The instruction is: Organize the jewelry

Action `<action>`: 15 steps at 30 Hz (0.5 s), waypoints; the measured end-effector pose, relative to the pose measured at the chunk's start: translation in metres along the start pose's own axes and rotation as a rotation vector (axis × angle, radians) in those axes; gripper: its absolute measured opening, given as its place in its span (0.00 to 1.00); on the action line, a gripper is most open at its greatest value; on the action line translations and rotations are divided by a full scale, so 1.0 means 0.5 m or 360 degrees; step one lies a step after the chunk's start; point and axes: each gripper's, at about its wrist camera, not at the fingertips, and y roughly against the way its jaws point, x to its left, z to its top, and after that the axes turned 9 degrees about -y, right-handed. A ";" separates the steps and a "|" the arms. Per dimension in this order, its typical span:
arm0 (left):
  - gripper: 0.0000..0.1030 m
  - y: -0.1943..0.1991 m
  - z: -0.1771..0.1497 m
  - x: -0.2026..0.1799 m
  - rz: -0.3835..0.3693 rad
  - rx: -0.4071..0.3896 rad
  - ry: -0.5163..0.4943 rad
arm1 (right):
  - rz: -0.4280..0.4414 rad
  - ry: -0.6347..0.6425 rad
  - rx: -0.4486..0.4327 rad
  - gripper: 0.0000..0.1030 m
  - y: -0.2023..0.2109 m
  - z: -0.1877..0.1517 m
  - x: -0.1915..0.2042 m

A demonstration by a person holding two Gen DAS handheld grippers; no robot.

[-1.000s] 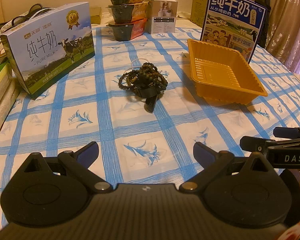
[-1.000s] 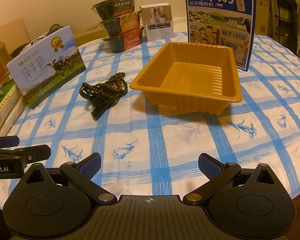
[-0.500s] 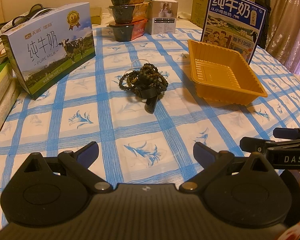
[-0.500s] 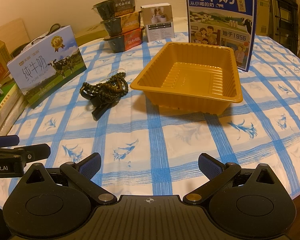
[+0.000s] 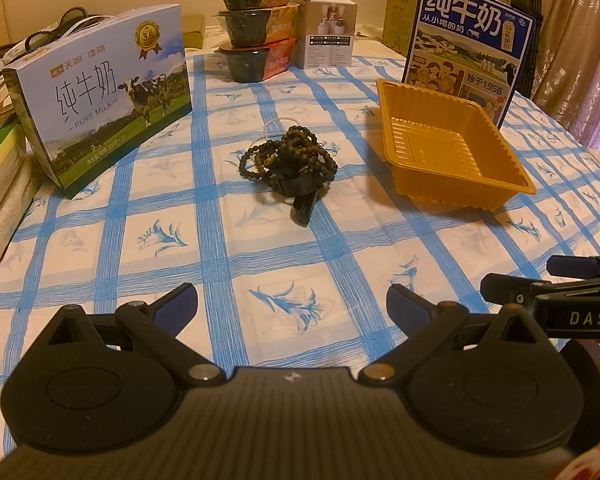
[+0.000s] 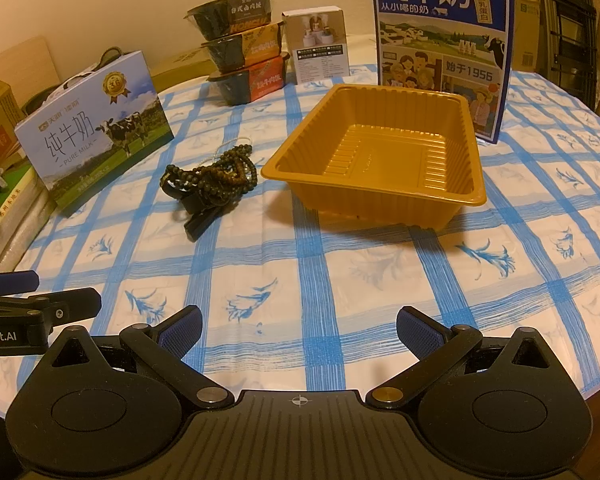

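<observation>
Over the last second almost nothing has changed: the left view has crept only slightly nearer the bead pile, the right view is as it was, and neither tool has touched anything, so the task reads as not yet begun. From left to right on the checked worktop (image 5: 228, 248): one pale milk carton (image 5: 100, 96) standing at the left edge; one stack of three dark lidded bowls (image 5: 256, 20) at the back; one small white box (image 5: 328, 32) just beside that stack; one tangled pile of dark beaded jewelry (image 5: 288, 160) with a black strap end (image 5: 302, 210) trailing toward the camera, the number of separate strands not discernible; one empty orange tray (image 6: 380, 156) near the pile but apart from it; and one blue milk carton (image 6: 440, 40) upright behind the tray. The left hand-held gripper (image 5: 292, 306) is spread wide and carries nothing, low over the near worktop; the right hand-held gripper (image 6: 299, 326) is likewise wide and empty, aimed toward the tray. Judged from this layout, the jewelry awaits transfer into the tray.
</observation>
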 end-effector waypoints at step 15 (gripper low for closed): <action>0.98 0.000 0.000 0.002 0.0000 0.0000 0.0000 | 0.0000 0.0000 0.0000 1.00 -0.001 0.000 0.001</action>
